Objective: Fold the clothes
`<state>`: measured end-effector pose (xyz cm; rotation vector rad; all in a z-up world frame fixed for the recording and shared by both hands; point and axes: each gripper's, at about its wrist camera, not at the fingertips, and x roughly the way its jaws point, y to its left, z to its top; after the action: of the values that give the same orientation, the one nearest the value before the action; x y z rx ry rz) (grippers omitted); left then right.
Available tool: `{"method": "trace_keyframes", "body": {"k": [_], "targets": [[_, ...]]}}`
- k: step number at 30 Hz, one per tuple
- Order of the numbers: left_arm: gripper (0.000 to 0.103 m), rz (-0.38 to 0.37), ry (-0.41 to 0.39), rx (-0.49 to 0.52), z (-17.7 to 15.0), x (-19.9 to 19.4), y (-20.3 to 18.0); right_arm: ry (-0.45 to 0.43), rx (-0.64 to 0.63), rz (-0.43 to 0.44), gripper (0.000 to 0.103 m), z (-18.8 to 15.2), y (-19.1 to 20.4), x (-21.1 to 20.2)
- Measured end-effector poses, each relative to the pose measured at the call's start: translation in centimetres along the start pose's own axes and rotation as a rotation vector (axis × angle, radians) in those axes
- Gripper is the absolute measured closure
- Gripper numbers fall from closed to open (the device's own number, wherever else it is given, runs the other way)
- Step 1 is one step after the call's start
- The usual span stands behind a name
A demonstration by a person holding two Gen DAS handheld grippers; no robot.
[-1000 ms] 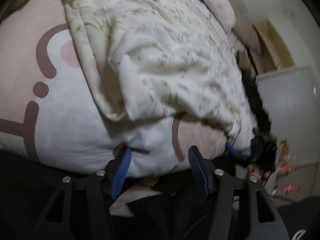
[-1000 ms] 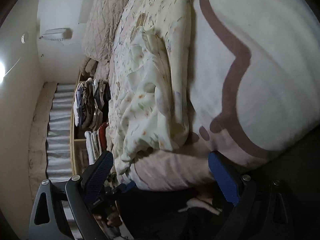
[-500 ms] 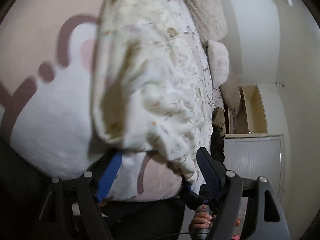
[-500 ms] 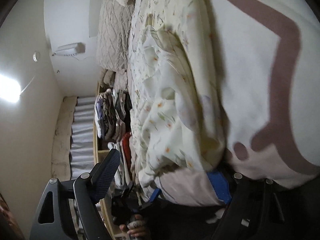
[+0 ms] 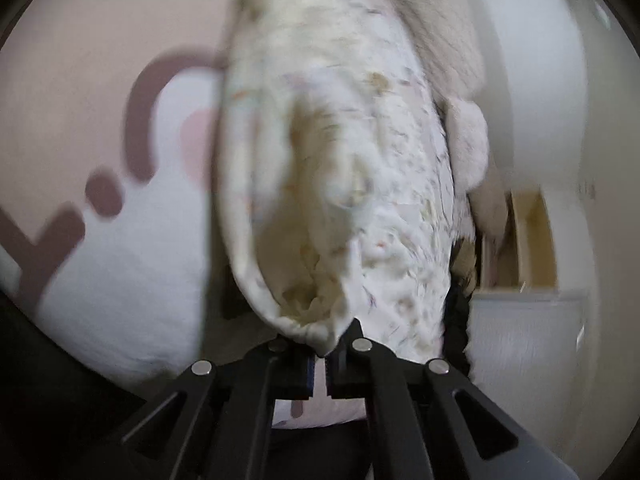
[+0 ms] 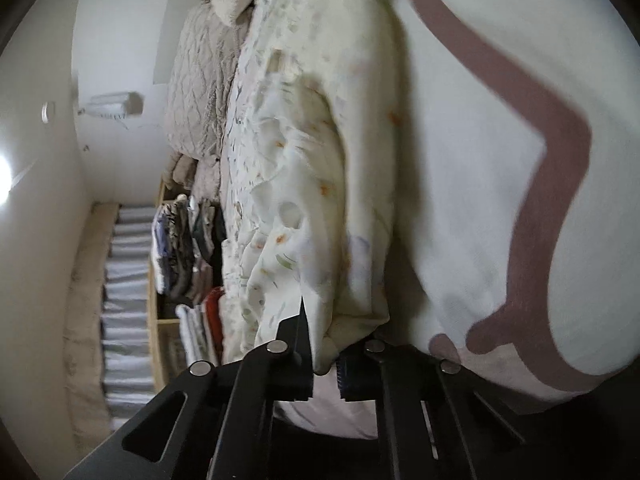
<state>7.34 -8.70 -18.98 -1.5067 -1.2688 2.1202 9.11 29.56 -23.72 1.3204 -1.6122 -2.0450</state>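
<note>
L fingers: left gripper has just been closing, now pinched on the near hem of the floral garment; only a thin bit of cloth sits betw. the pads.
R fingers: right gripper also just closing, now narrow, clamped on another part of the same hem; cloth bunches betw. the two fingers.
Garment: cream w/ small flower print, runs away from both grippers along the bed, crumpled and partly doubled over itself. Left view blurred, so detail there is poor.
Bed: white cover w/ brown cartoon outline; garment lies on it, near edge at the fingers.
Beyond: quilted pillows at the far end; shelf w/ stacked clothes beside the bed.
Step (my read): corners taken, lift/spread prob. next.
Risk 1: L grip looks shallow at the hem, so cloth could slip out once tension comes on.
Risk 2: either pinch may have caught the bed cover too, which would drag it up w/ the garment.
Risk 3: folded-over layers mean uneven pull and a twisted spread.
</note>
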Motion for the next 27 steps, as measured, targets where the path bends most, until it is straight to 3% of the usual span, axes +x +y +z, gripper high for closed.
{"method": "trace_keyframes", "body": {"k": [3,5,8,10,12,13,16,18,22,27], "targets": [[0.099,0.065,-0.009,0.221,-0.2,-1.2,-3.0,0.024,-0.107,-0.031,0.095,-0.2,3.3,-1.6],[0.099,0.113,0.021,0.355,-0.4,-1.1,-3.6,0.023,-0.255,-0.091,0.095,-0.6,5.6,-2.7],[0.099,0.203,0.133,0.521,-0.8,0.9,-3.4,0.065,-0.337,-0.238,0.095,-0.7,3.9,-1.4],[0.099,0.24,0.172,0.593,-1.1,1.3,-3.7,0.111,-0.293,-0.293,0.097,-0.7,1.3,0.0],[0.098,0.217,0.153,0.639,-0.9,0.1,-4.7,0.102,-0.201,-0.248,0.097,-0.7,0.1,-0.4],[0.098,0.202,0.148,0.657,-0.8,-0.5,-4.9,0.089,-0.234,-0.239,0.097,-0.9,1.0,-1.0],[0.084,0.201,0.193,0.657,-0.1,-0.9,-4.0,0.078,-0.315,-0.245,0.097,-1.2,2.4,-2.0],[0.067,0.25,0.234,0.623,0.6,-0.5,-2.7,0.089,-0.322,-0.272,0.097,-1.1,2.0,-1.9],[0.066,0.324,0.231,0.618,0.5,-2.7,-1.1,0.104,-0.232,-0.267,0.097,-0.6,-0.4,-0.8],[0.068,0.4,0.177,0.683,0.9,-6.0,-1.9,0.11,-0.232,-0.259,0.097,-0.2,-0.4,-1.2]]}}
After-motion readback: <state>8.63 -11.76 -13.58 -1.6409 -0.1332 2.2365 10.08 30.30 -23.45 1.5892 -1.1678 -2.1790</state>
